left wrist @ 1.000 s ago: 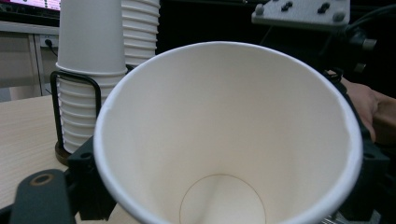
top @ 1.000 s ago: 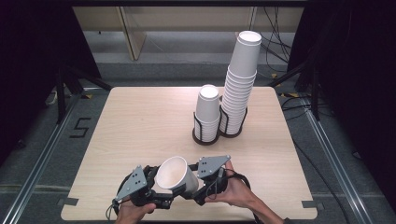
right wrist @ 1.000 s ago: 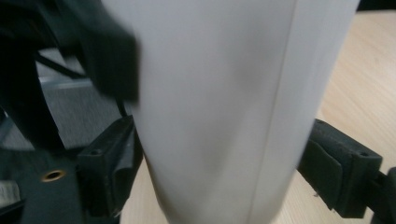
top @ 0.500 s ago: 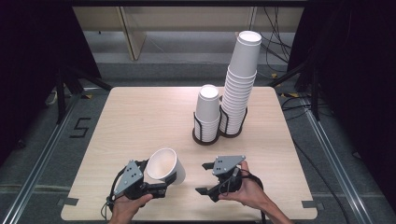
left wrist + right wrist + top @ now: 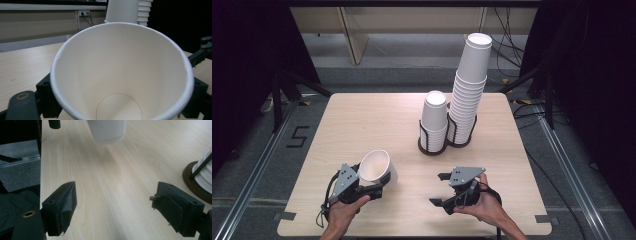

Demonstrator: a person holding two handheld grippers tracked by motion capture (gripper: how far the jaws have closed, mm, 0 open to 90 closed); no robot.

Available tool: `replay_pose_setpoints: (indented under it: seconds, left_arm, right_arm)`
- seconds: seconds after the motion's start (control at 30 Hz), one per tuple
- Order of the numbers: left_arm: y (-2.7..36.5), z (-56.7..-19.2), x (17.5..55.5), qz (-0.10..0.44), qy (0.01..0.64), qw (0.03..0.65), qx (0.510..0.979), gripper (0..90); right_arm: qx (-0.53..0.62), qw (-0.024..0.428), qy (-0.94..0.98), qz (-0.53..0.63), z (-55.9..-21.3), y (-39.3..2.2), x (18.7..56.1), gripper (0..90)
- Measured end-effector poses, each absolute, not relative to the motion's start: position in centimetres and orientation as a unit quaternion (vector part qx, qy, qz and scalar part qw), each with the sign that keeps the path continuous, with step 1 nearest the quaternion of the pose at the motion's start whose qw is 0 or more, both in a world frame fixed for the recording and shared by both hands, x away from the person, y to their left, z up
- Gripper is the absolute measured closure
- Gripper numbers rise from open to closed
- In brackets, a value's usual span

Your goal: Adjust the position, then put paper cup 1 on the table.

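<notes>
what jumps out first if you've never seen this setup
The tall stack of white paper cups towers at the table's far right, in a black wire holder beside a shorter stack. Near the front edge, the left hand-held gripper holds a single paper cup, tilted with its mouth open. The right hand-held gripper is open beside it, holding nothing.

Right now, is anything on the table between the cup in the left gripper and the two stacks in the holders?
Nothing visible: bare table lies between the paper cup, held by the left gripper, and the short stack beside the tall stack.
</notes>
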State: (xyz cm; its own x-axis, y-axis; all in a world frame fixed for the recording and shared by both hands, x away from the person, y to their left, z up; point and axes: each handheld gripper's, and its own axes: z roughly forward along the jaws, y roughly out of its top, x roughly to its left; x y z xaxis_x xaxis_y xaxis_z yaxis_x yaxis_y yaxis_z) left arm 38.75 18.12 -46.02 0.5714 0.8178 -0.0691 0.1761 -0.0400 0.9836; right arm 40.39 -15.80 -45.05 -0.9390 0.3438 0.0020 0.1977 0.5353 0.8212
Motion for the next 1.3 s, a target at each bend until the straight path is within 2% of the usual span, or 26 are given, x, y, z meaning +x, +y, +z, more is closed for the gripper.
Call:
replay_pose_setpoints:
  seconds: [0.57,1.3]
  left_arm:
    - [19.6,-46.1,42.1,0.293,0.400,0.558,0.665,14.0]
    - [21.0,-46.8,48.8,0.329,0.452,0.527,0.640,13.9]
  right_arm:
    - [0.172,0.082,0.872,0.451,-45.3,-16.5,40.7,17.8]
    - [0.176,0.092,0.872,0.448,-45.5,-16.8,41.0,18.1]
